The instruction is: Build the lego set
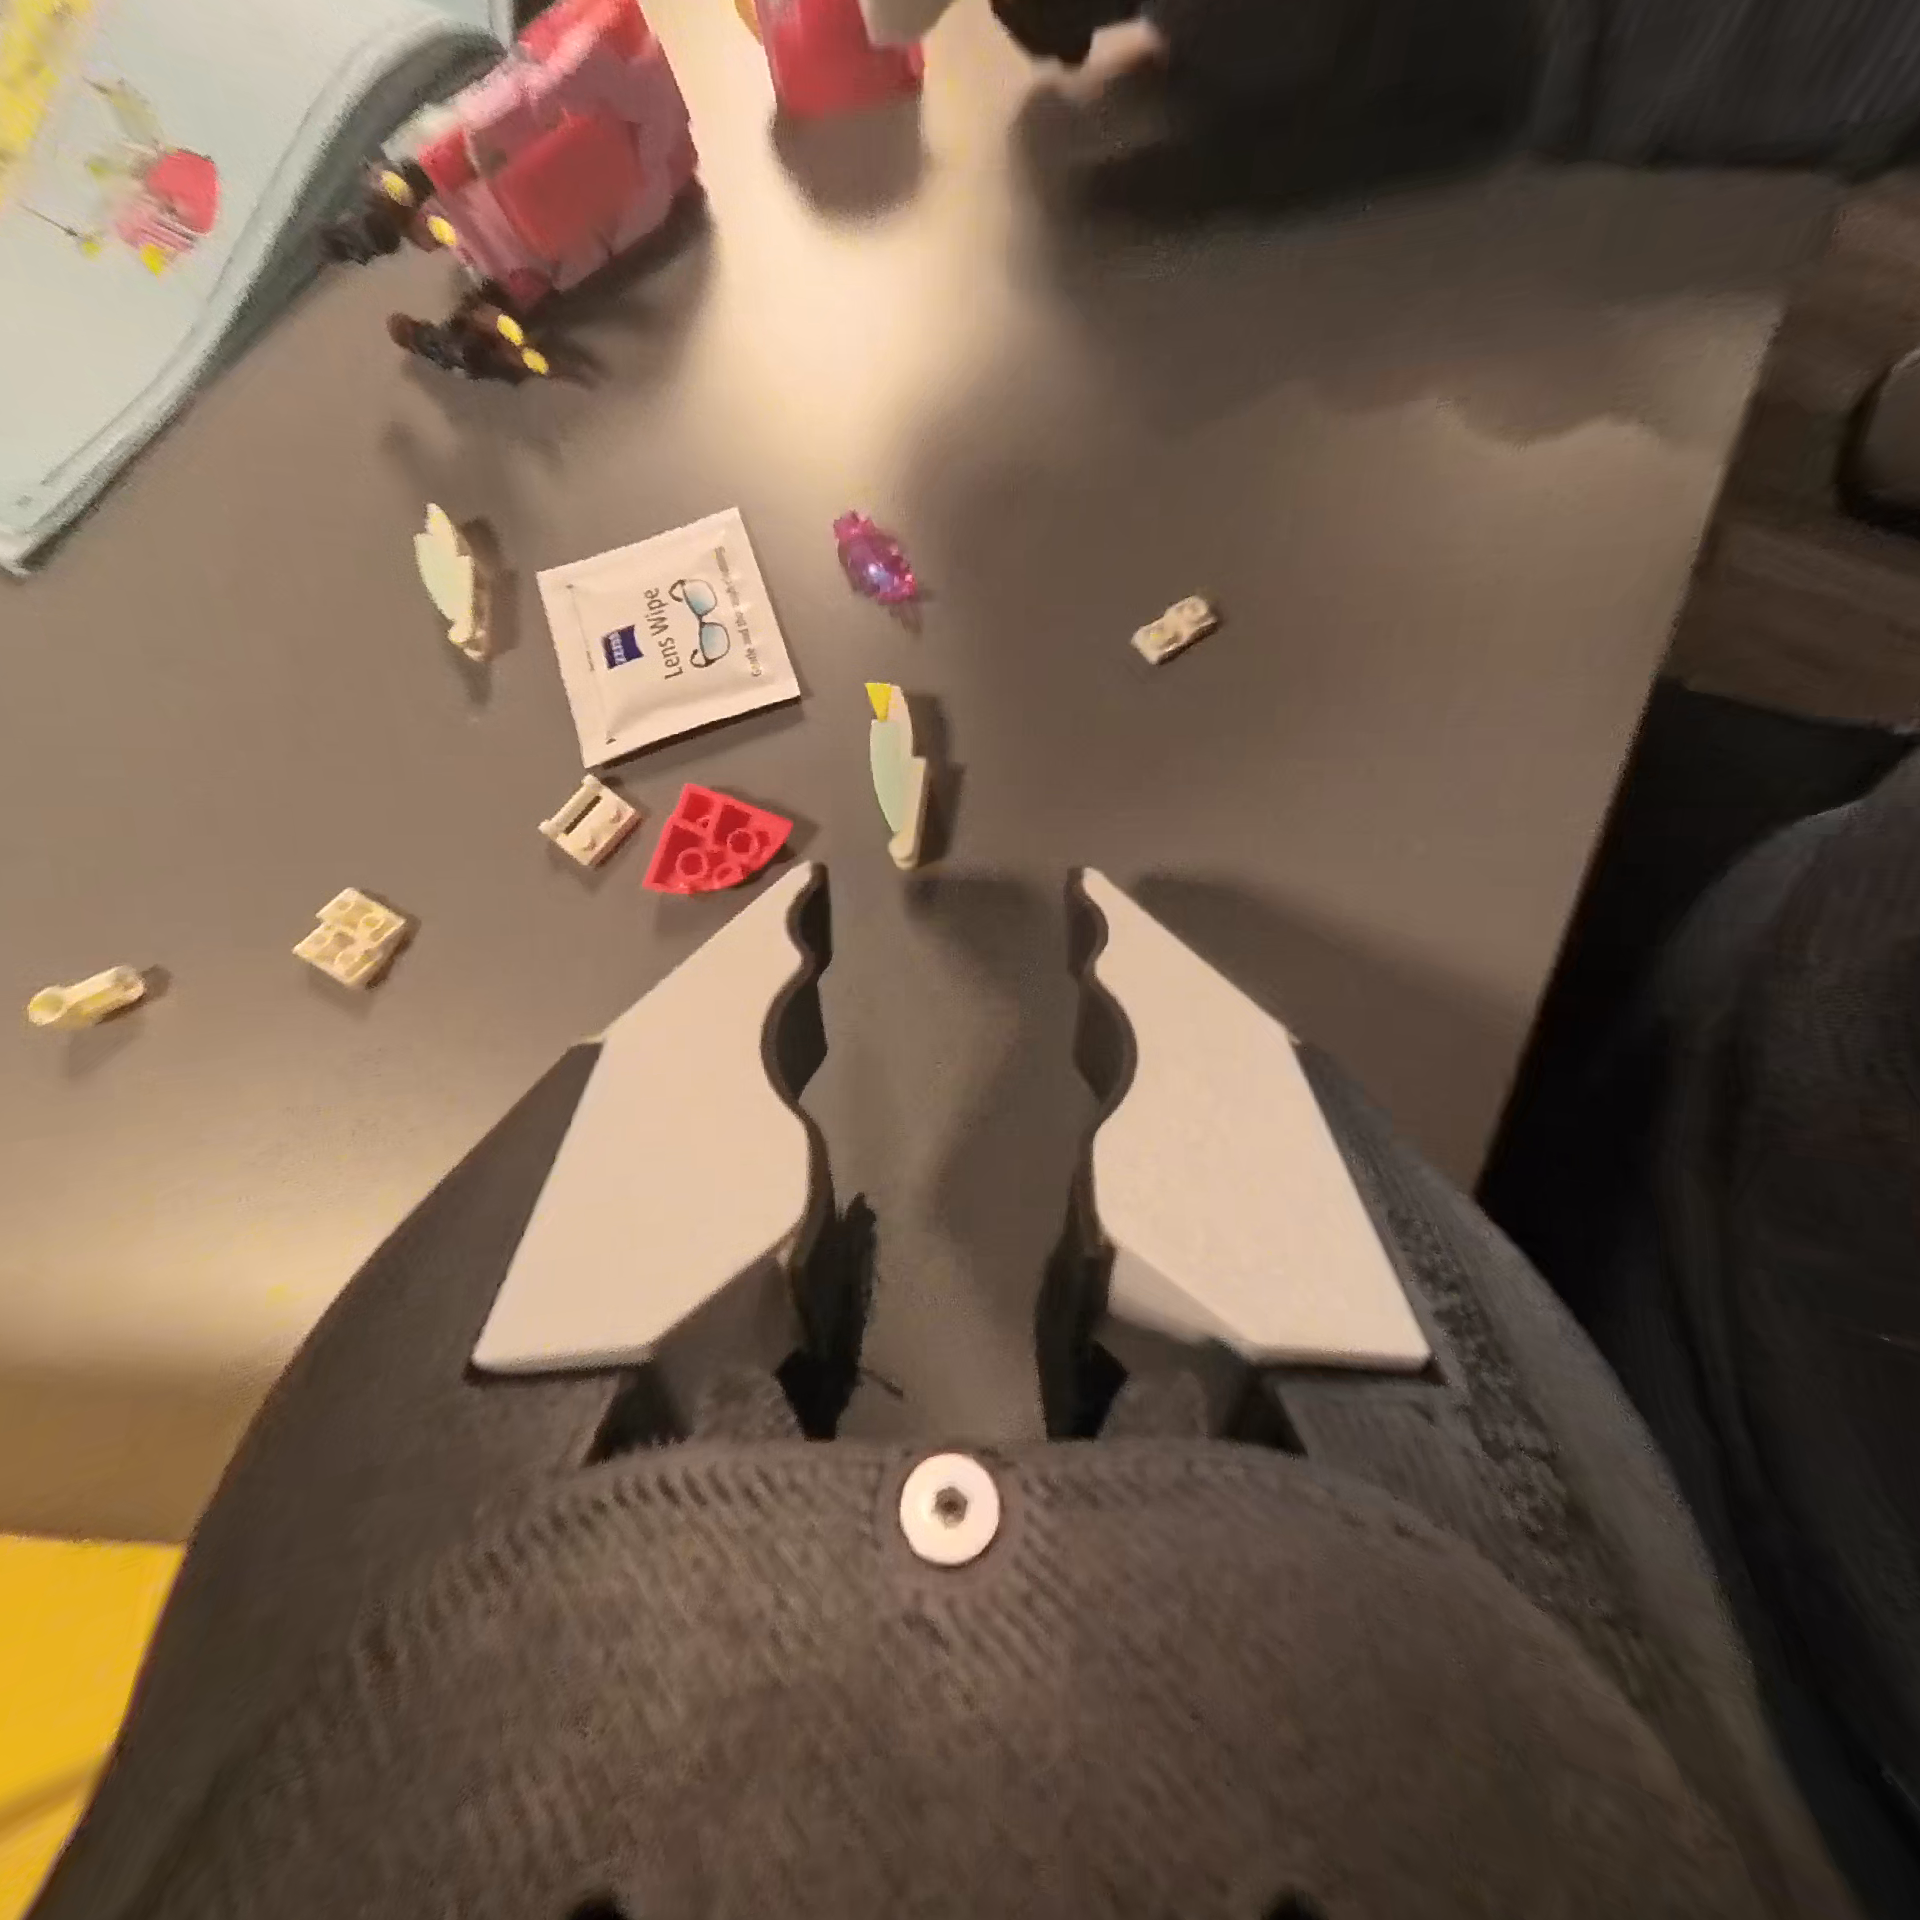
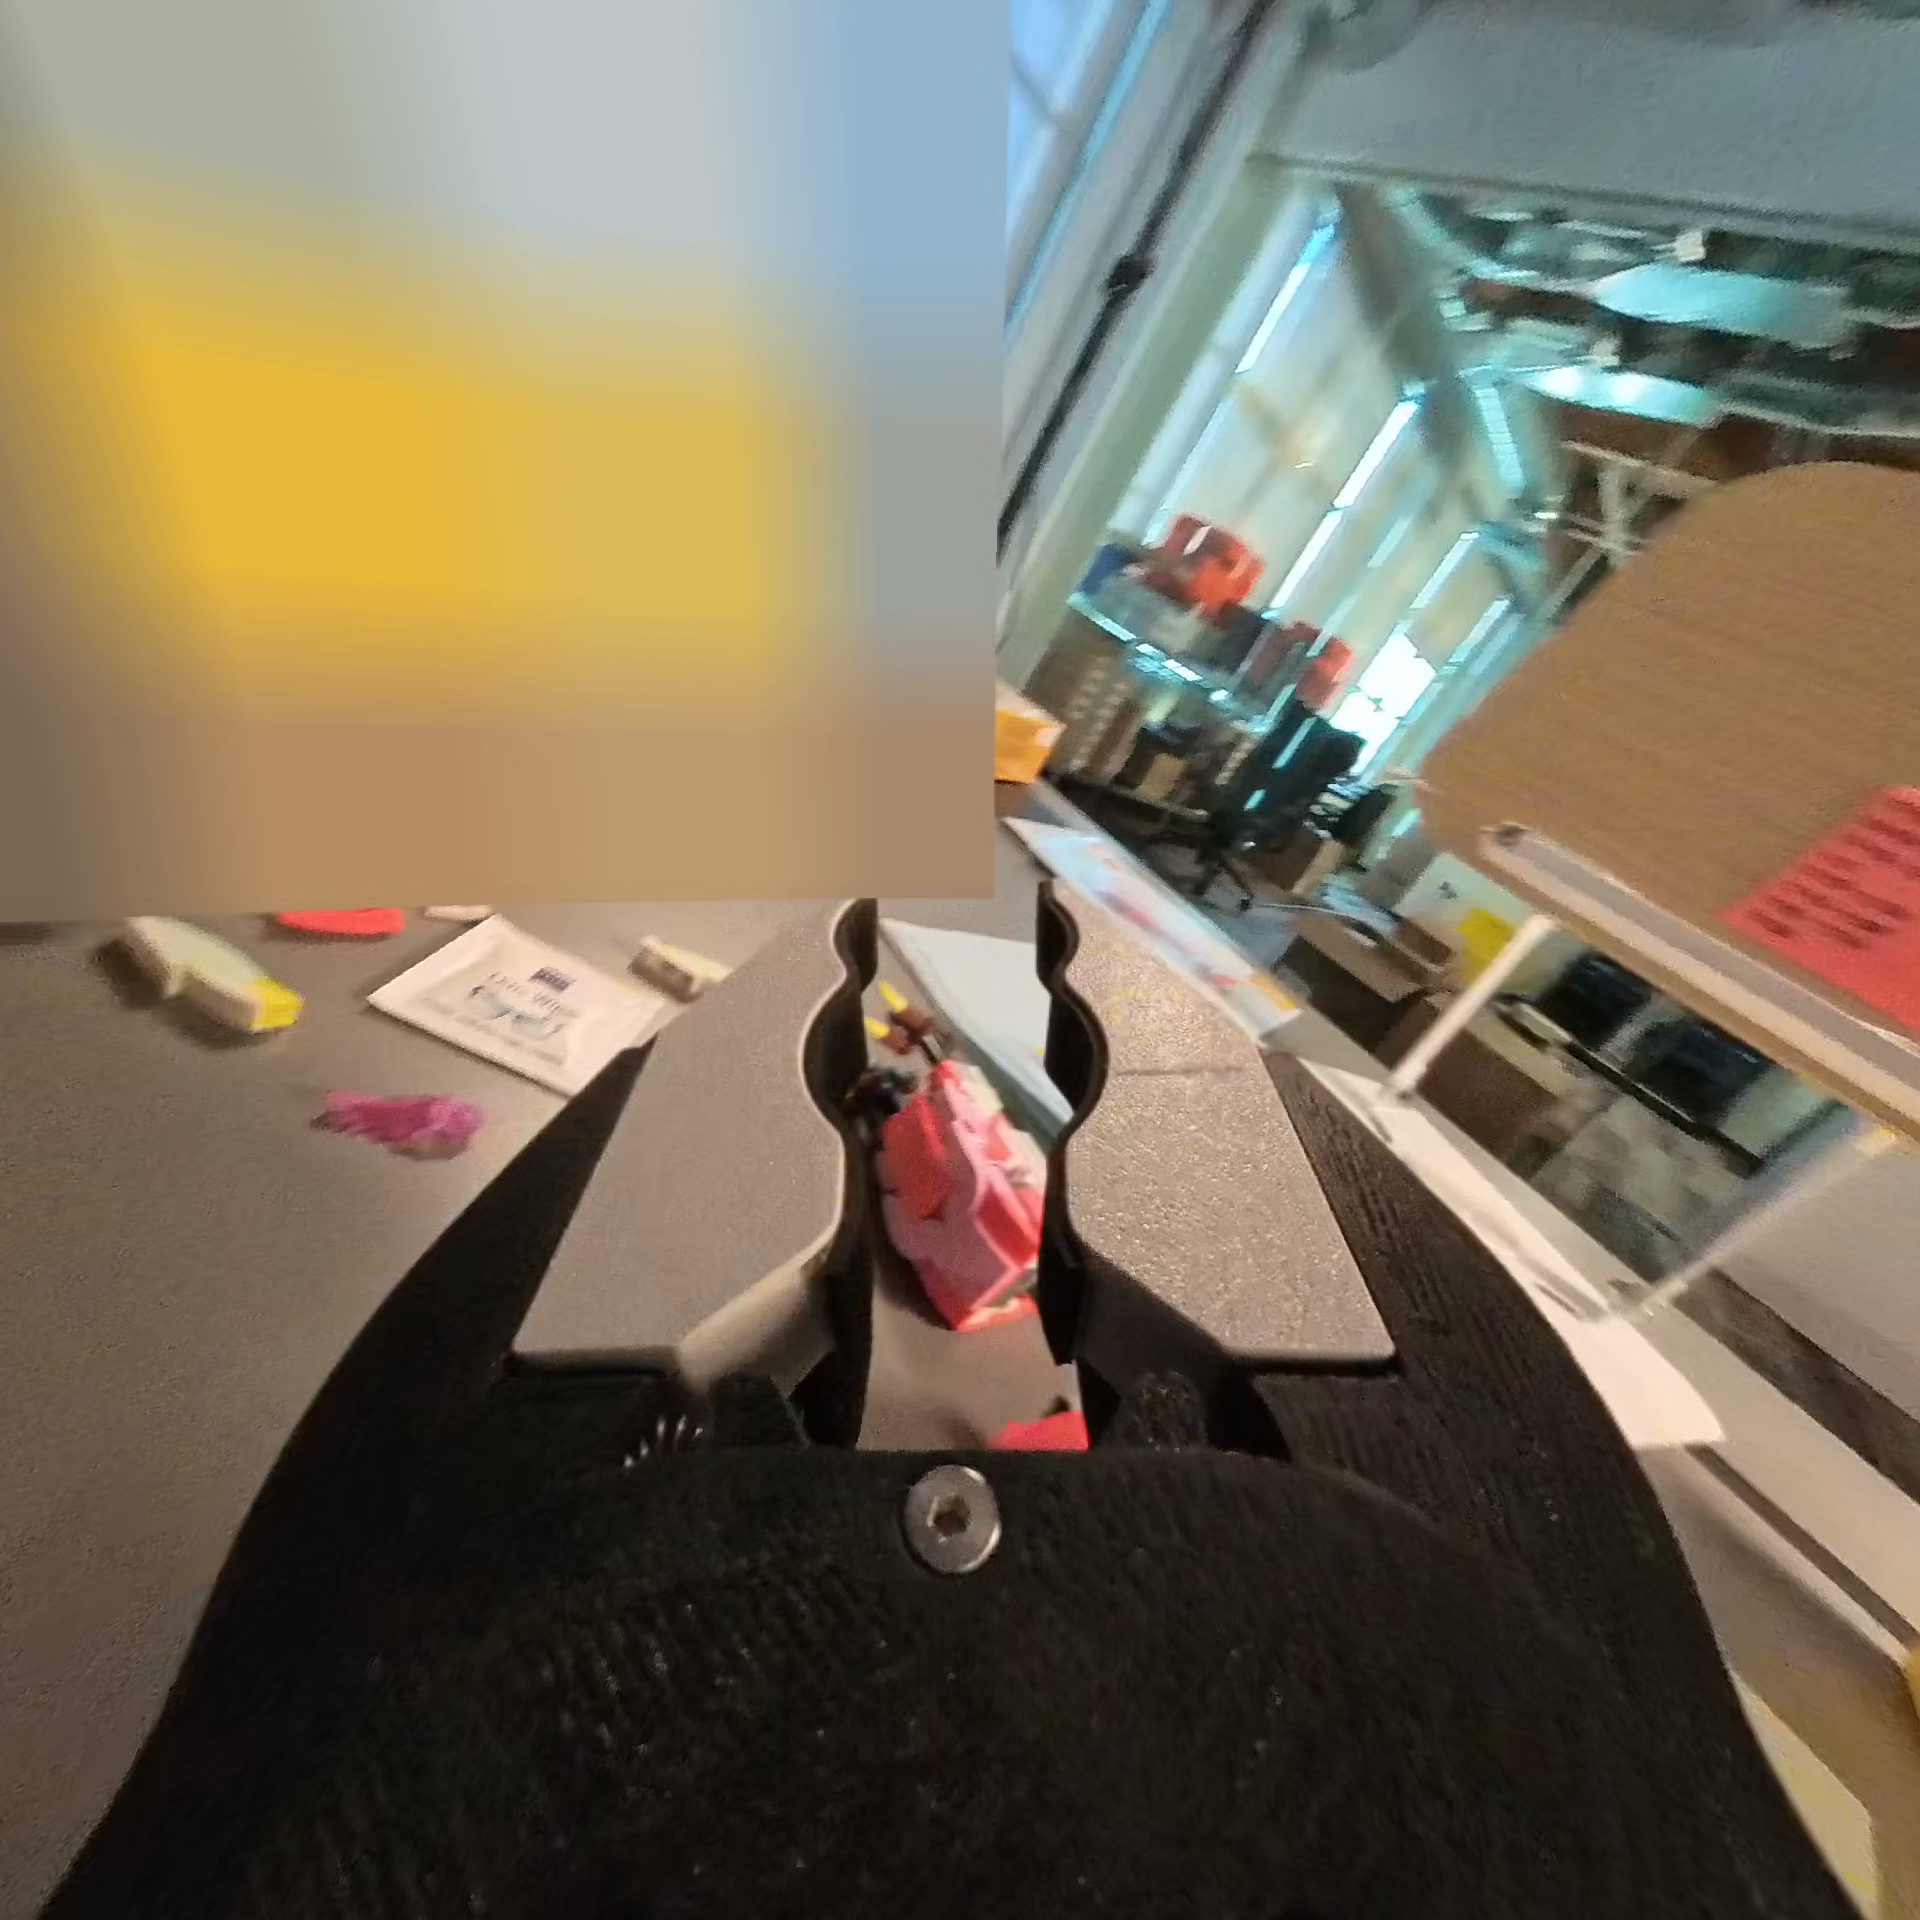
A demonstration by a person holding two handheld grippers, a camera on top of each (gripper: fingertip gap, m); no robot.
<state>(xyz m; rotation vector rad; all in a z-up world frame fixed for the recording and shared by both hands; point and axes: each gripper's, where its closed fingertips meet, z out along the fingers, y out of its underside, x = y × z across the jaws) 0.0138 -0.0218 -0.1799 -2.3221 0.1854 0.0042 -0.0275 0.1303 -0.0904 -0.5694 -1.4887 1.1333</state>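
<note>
My left gripper (image 1: pixel 951 878) is open and empty, low over a grey table (image 1: pixel 1247 520). A pale green and cream wing-shaped piece (image 1: pixel 899 774) with a yellow tip lies just beyond its fingertips. A red wedge brick (image 1: pixel 717 842), studs down, lies beside the left fingertip. My right gripper (image 2: pixel 953 906) is open, its pads touching nothing. Through its gap I see a pink and red brick build (image 2: pixel 956 1195) lying on the table beyond the fingers. The build also shows blurred in the left wrist view (image 1: pixel 561 177).
A white sachet (image 1: pixel 665 634), a purple piece (image 1: pixel 876 558), a second wing piece (image 1: pixel 457 577) and several small cream bricks (image 1: pixel 351 935) are scattered about. An open booklet (image 1: pixel 125 312) lies far left. The table's right edge (image 1: pixel 1621 831) is close. A blur patch covers the right view's upper left. My hands' fingertips stand some 20 centimetres from each other.
</note>
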